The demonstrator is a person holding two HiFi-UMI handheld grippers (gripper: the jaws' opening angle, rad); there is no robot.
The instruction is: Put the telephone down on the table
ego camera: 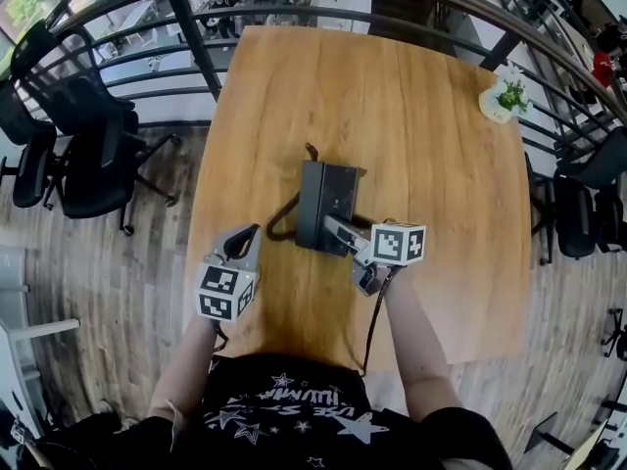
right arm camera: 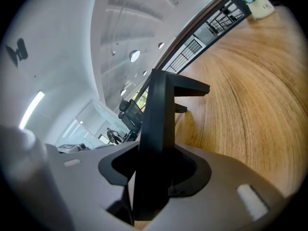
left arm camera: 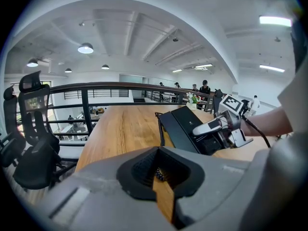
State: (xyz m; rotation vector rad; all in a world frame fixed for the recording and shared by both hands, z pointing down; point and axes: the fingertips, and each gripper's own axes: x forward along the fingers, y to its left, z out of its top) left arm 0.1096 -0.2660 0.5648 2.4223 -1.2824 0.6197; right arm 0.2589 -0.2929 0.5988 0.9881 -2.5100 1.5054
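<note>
A black telephone [ego camera: 323, 196] rests on the wooden table [ego camera: 441, 155], its coiled cord [ego camera: 278, 221] looping off its left side. My right gripper [ego camera: 339, 231] is shut on the telephone's near edge. In the left gripper view the telephone [left arm camera: 183, 126] stands tilted, with the right gripper [left arm camera: 208, 127] clamped on its raised side. In the right gripper view the black telephone body [right arm camera: 159, 114] fills the space between the jaws. My left gripper [ego camera: 247, 235] hovers to the left of the telephone, apart from it, jaws together with nothing between them.
A small white pot with a green plant [ego camera: 505, 98] stands at the table's far right corner. Black office chairs [ego camera: 78, 155] stand left of the table and a dark railing [ego camera: 196, 37] runs behind it. More chairs [ego camera: 578, 204] are at the right.
</note>
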